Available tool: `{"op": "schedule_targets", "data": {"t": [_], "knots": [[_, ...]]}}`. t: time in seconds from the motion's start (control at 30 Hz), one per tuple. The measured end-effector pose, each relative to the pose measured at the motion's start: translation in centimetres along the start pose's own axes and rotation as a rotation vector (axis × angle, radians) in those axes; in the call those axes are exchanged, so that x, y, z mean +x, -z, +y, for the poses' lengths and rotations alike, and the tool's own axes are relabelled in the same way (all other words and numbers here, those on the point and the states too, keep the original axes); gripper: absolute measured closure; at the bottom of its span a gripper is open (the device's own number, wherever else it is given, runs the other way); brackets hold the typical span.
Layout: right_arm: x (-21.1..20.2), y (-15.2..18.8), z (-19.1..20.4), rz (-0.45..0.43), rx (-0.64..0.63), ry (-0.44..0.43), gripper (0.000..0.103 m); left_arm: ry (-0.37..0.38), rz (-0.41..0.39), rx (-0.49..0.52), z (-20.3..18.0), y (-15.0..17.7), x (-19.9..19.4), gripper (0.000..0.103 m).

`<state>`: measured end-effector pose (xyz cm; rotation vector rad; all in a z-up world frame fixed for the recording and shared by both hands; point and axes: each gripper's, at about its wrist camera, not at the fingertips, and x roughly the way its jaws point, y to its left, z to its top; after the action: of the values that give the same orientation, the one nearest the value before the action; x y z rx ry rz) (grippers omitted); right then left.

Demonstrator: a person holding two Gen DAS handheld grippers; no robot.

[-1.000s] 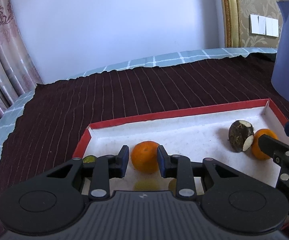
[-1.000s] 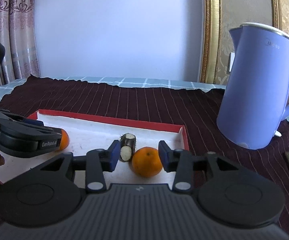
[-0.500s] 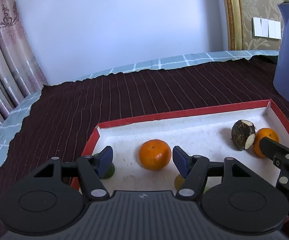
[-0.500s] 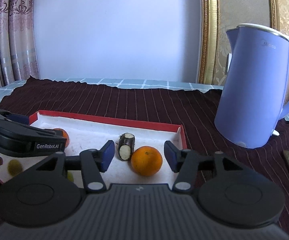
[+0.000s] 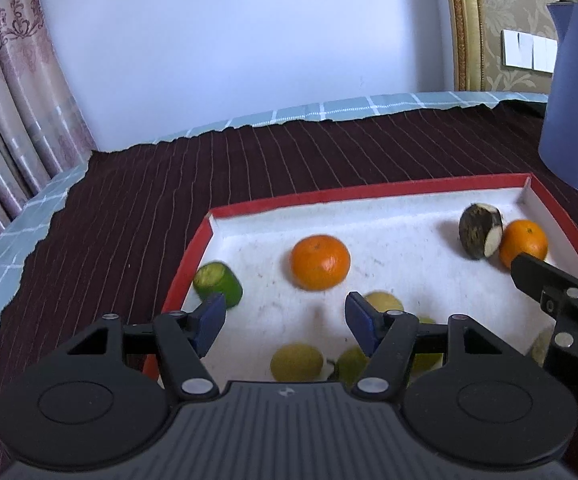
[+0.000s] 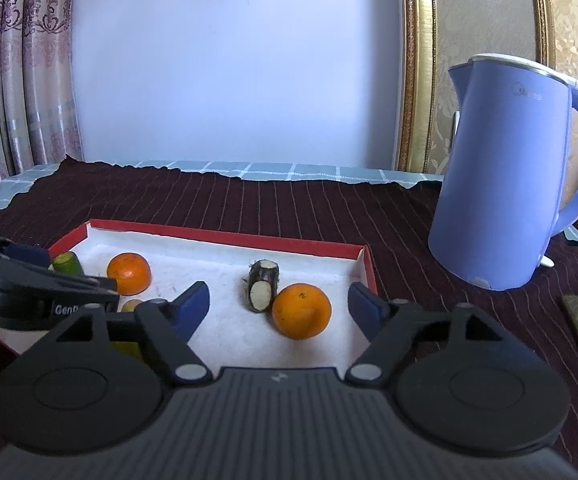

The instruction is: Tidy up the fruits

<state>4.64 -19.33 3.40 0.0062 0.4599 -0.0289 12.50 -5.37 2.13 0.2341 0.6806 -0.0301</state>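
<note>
Your left gripper [image 5: 285,322] is spread wide, holding nothing, above the near-left part of the red-rimmed tray [image 5: 369,192]. One orange [image 5: 320,262] sits just ahead of its tips; a green cut piece [image 5: 217,284] lies at the left wall. Your right gripper [image 6: 279,306] is likewise wide apart and empty, with the second orange [image 6: 301,311] between its tips, touching a dark cut root piece [image 6: 263,290]. Blue kettle [image 6: 505,184] stands right of the tray
</note>
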Motion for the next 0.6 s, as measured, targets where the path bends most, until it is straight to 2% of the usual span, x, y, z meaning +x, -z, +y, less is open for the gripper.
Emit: {"op": "schedule_targets", "data": {"t": [0.13,0.23,0.33,0.5,0.6], "knots": [[-1.2,0.5,0.2,-0.021,-0.002,-0.004,0.015,0.022,-0.002,-0.025,0.7,0.9,-0.9,0.037],[-2.3,0.8,0.3,-0.041,-0.012,0.004,0.007,0.033,-0.010,-0.046,1.3,1.5,-1.7,0.031],[-3.3,1.2,0.5,-0.055,-0.019,-0.004,0.000,0.032,-0.026,-0.057,1.6,2.1,-2.5,0.030],[-4.3,1.7,0.7,-0.056,-0.016,-0.018,0.000,0.029,-0.043,-0.070,2.1,3.1,-3.4,0.030],[-4.9,2.3,1.0,-0.048,-0.016,-0.026,0.000,0.031,-0.047,-0.078,2.4,3.7,-3.8,0.025]]}}
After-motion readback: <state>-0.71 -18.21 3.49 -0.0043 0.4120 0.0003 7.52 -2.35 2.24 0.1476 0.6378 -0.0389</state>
